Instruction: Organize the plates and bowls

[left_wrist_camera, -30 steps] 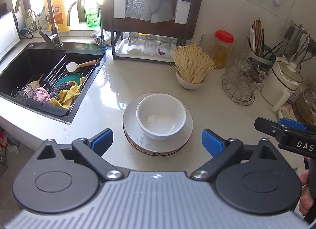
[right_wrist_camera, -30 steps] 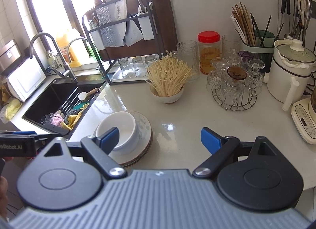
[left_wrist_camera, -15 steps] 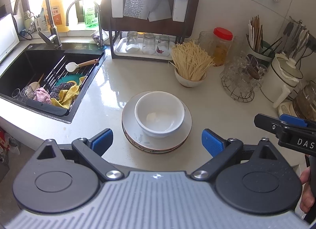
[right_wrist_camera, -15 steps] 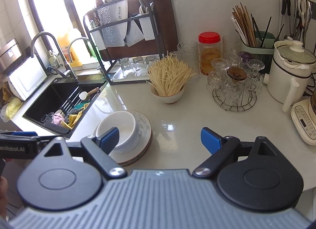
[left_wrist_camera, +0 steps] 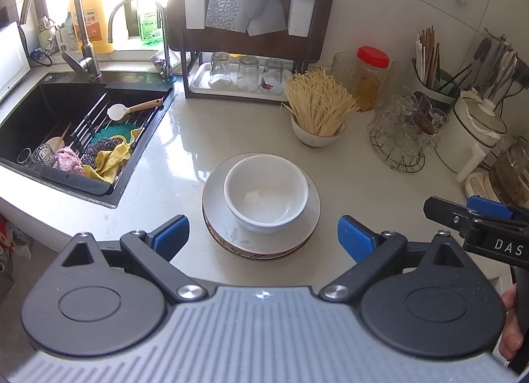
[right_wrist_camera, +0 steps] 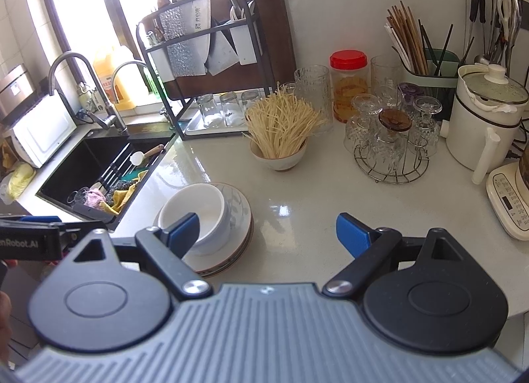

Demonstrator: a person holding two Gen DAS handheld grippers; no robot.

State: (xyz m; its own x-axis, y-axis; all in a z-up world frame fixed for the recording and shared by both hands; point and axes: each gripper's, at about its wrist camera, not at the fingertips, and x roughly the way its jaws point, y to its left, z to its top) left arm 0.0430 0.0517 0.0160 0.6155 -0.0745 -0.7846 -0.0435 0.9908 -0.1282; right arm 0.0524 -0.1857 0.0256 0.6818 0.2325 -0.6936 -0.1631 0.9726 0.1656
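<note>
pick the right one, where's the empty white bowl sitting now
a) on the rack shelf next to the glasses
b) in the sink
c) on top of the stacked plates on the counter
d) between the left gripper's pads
c: the white bowl rests on the stacked plates on the counter, and the left gripper hangs open in front of it, touching nothing.

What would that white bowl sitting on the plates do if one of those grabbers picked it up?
The white bowl looks like glazed ceramic, so probably stiff, fairly heavy and breakable if dropped. Its glossy, curved wall may slip between flat pads. It sits loose on the stacked plates, so a sideways nudge would likely slide it rather than tip it.
</note>
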